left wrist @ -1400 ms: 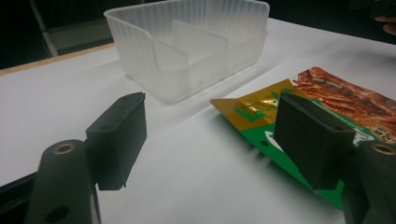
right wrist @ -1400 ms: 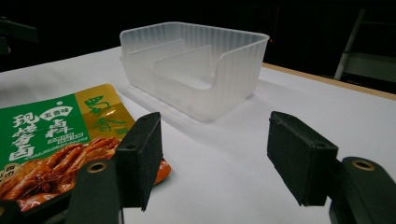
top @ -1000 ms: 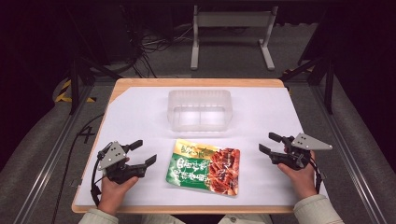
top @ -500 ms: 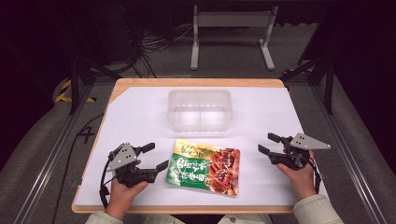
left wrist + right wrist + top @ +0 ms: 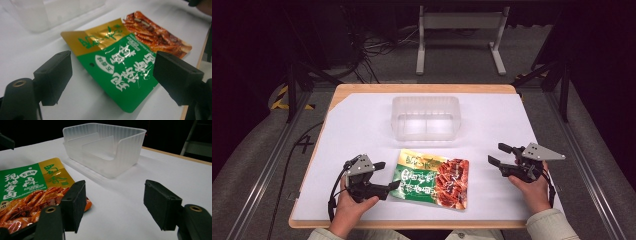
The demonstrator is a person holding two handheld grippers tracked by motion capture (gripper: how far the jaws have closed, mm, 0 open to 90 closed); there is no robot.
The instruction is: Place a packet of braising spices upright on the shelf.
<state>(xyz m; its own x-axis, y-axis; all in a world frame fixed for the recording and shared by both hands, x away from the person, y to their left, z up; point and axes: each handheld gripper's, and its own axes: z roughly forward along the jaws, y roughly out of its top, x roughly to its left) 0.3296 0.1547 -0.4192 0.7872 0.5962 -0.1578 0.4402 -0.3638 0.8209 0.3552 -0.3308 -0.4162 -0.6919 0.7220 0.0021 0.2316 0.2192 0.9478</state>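
Snack packet (image 5: pixel 432 177) lies on table (image 5: pixel 512 120), before the tray (image 5: pixel 426 118).

Black two-jawed claws (image 5: pixel 383 176) (image 5: pixel 501 155) with grey three-cornered top plates, black trailing cables, pale knit sleeve cuffs.

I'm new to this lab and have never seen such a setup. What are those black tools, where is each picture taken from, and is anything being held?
A person sits at a table with a hand-held two-jaw tool in each hand. The high view looks down from above. Each gripper view rides on one tool and looks along its black jaws. On the white table lie a snack packet and a clear plastic tray with a divider. The left gripper is at the packet's green edge; its jaws have just been opening and straddle that edge without pressing it. The right gripper is open, off to the packet's side. Nothing is held.
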